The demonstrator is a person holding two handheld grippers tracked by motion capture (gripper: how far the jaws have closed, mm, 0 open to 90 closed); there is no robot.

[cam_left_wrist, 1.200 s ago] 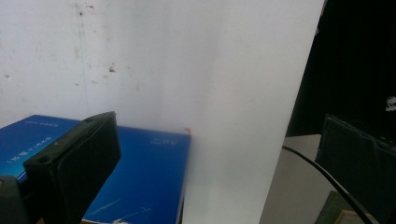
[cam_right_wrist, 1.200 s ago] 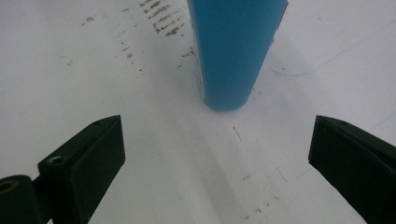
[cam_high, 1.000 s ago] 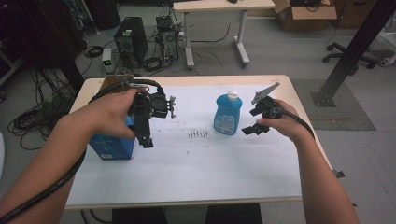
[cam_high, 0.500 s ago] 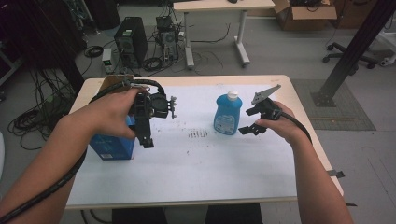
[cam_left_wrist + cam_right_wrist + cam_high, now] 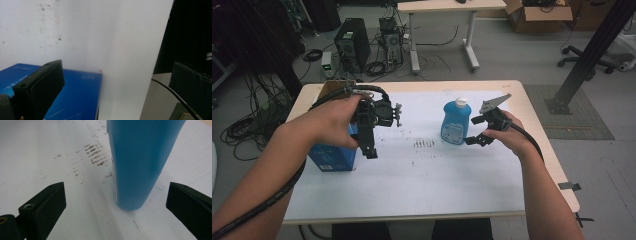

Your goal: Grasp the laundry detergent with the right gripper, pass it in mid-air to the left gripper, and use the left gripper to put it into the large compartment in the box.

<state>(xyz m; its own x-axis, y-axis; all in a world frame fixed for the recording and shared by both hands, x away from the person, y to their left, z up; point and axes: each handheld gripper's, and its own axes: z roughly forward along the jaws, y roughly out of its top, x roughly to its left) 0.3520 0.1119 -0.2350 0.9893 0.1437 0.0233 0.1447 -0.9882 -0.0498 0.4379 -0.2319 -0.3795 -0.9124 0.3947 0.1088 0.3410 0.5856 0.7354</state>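
**Right gripper closing in on the blue bottle, jaws wide**

Right gripper (image 5: 478,131) is hovering just beside the blue bottle (image 5: 455,121), its jaws spread well apart, and in the right gripper view the bottle's base (image 5: 140,165) is standing between them but farther ahead, untouched by either jaw. That bottle is standing upright with its white cap (image 5: 461,101) on, right of centre on the white table (image 5: 427,190). Nothing is blocking the way between jaws and bottle. A patch of brown scuff marks (image 5: 424,143) is sitting on the surface just left of the bottle. Further left, the left gripper (image 5: 370,145) is hanging over the blue box (image 5: 332,156), one jaw showing against the box top in its own view; how far it is open, I cannot tell. Behind that, an open cardboard box (image 5: 332,88) is sitting at the table's far left corner, its contents hidden.
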